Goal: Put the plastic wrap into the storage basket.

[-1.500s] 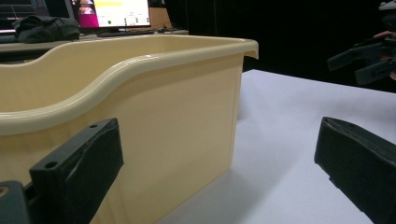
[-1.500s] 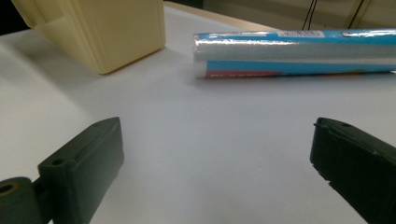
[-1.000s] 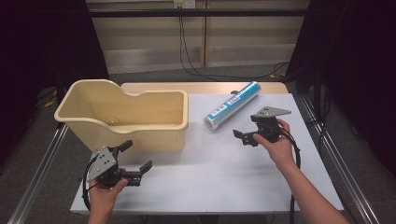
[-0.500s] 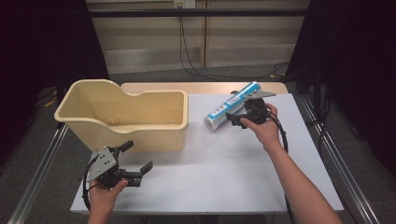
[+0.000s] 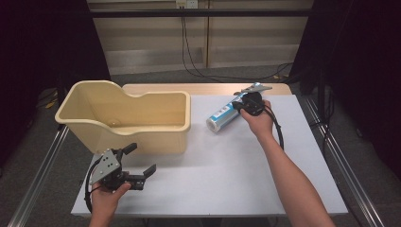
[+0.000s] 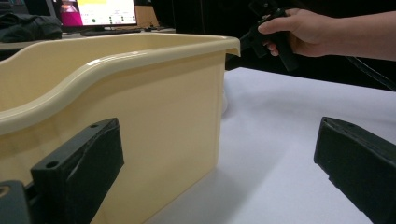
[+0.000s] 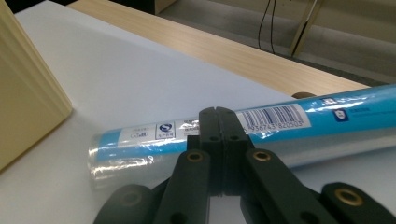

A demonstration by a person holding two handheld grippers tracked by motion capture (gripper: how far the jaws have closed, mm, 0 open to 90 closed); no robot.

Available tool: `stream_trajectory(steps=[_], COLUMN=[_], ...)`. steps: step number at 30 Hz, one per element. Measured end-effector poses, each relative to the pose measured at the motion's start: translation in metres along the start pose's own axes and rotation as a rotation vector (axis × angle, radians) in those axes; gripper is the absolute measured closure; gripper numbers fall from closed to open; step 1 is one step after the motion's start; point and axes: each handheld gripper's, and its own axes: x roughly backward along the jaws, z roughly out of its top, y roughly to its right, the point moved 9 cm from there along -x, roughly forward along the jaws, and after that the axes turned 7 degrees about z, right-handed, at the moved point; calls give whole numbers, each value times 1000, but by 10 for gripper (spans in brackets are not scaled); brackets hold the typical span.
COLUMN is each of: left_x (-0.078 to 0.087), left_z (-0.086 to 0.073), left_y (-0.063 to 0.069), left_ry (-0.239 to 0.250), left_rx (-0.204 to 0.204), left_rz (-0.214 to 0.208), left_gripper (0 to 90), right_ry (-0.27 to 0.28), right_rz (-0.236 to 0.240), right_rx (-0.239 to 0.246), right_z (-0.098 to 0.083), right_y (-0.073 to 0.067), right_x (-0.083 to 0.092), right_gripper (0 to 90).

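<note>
Cream plastic tub (image 5: 127, 118) on the table's (image 5: 227, 175) left — inside looks bare. Blue-and-white wrapped roll (image 5: 226, 115) lies beside it; my right gripper (image 5: 242, 105), jaws shut together, hovers at the roll. My left gripper (image 5: 137, 163) gapes open near the front edge.

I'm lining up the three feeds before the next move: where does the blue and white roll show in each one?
High view: the blue and white roll lies right of centre on the white table, beside the right gripper.
Left gripper view: I can't make it out; the tub's corner stands that way.
Right gripper view: it lies crosswise just past the shut jaws.
Shared landmark: the cream tub.
</note>
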Motion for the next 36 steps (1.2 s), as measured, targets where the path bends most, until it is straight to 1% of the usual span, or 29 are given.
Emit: stream_trajectory(steps=[1,2,4,5,6,8,10,11,13,15,16,18,19,20,24,29,32,33,34,36], left_x=[0,0,0,0,0,0,0,0,1,1,1,2,2,2,3,3,3,2,2,3], left_z=[-1,-1,-1,-1,-1,-2,-2,-2,-3,-3,-3,-3,-3,-3,-4,-3,-3,-3,-3,-3], left_y=[0,1,2,3,4,4,4,4,4,4,4,4,4,5,4,5,6,6,6,6], left_ry=[-5,-6,-6,-6,-6,-10,-13,-12,-13,-13,-13,-14,-16,-15,-18,-18,-19,-18,-21,-21], left_rx=[-2,-1,4,5,1,-5,-10,-7,-4,0,-2,-5,-7,-4,1,-9,-13,-9,-13,-15], left_rz=[-1,-3,-9,-10,-15,-18,-22,-21,-22,-21,-20,-21,-22,-21,-18,-14,-16,-16,-15,-13], left_gripper=[13,13,13,13,13,13,13,13,13,13,13,13,13,13,13,13,14,14,14,14], right_ry=[0,-24,-26,-26,-29,-35,-44,-46,-48,-34,-44,-54,-69,-59,-67,-89,-103,-107,-108,-105], right_rz=[0,-11,-10,-10,-9,-8,-14,-9,-14,-17,-14,-17,-19,-18,-11,-7,-8,-7,-6,2], right_rx=[0,25,28,28,31,34,47,50,50,49,45,57,60,66,73,80,95,95,91,81], right_z=[0,-1,0,0,1,1,1,1,2,4,3,2,-1,-1,-1,-3,-5,-6,-7,-12], right_y=[0,1,2,2,1,1,0,-1,-1,1,1,1,0,1,1,2,3,3,3,5], right_x=[0,-7,-13,-13,-19,-22,-29,-34,-37,-41,-44,-48,-50,-52,-49,-43,-38,-35,-34,-26], right_gripper=[900,900,900,900,900,900,900,900,900,900,900,900,900,900,900,900,900,900,900,900])
